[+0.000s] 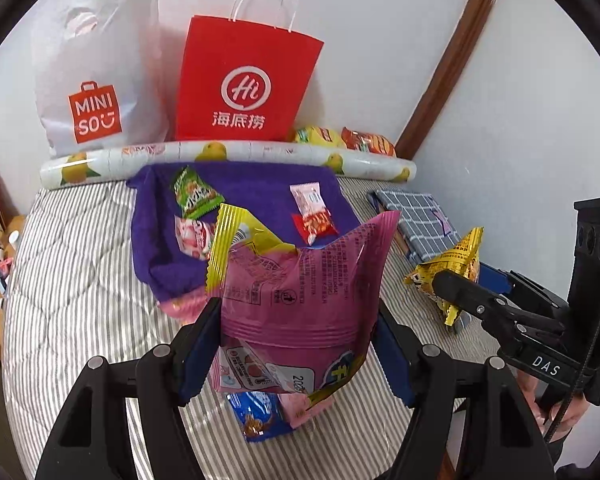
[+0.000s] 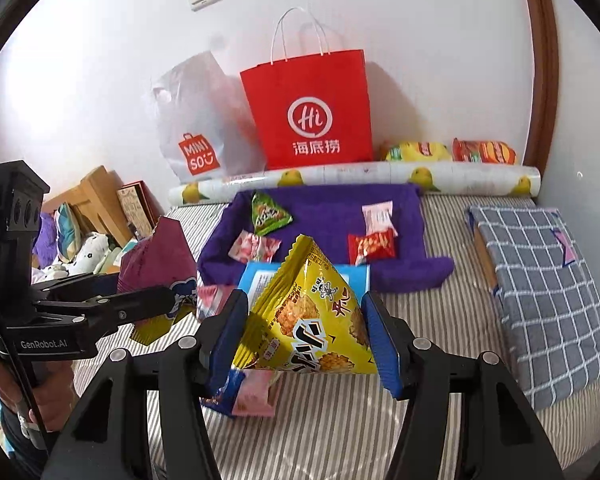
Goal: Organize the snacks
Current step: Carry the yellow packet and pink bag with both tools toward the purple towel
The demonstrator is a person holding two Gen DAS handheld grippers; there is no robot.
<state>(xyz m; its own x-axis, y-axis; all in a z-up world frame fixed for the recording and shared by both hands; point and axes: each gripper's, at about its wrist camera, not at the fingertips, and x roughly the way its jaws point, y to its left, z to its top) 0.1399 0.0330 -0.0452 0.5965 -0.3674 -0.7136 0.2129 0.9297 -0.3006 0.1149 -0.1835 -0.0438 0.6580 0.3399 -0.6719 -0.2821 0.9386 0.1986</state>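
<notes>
Snacks get lifted: left gripper (image 1: 298, 346) pinches the pink snack bag (image 1: 300, 300) above the striped bedding (image 1: 72, 280). Right gripper (image 2: 302, 338) clamps the yellow rice-cracker packet (image 2: 308, 320), probably bound for the purple towel (image 2: 324, 208).

So it's a bed with a grey-striped quilt (image 2: 440, 240). Lying right on it: a purple towel (image 2: 328, 208), a fruit-print roll (image 2: 360, 174) along the wall, a folded blue plaid cloth (image 2: 540, 280), and a blue packet (image 2: 224, 394) beside a pink one (image 2: 256, 396) near the front.
</notes>
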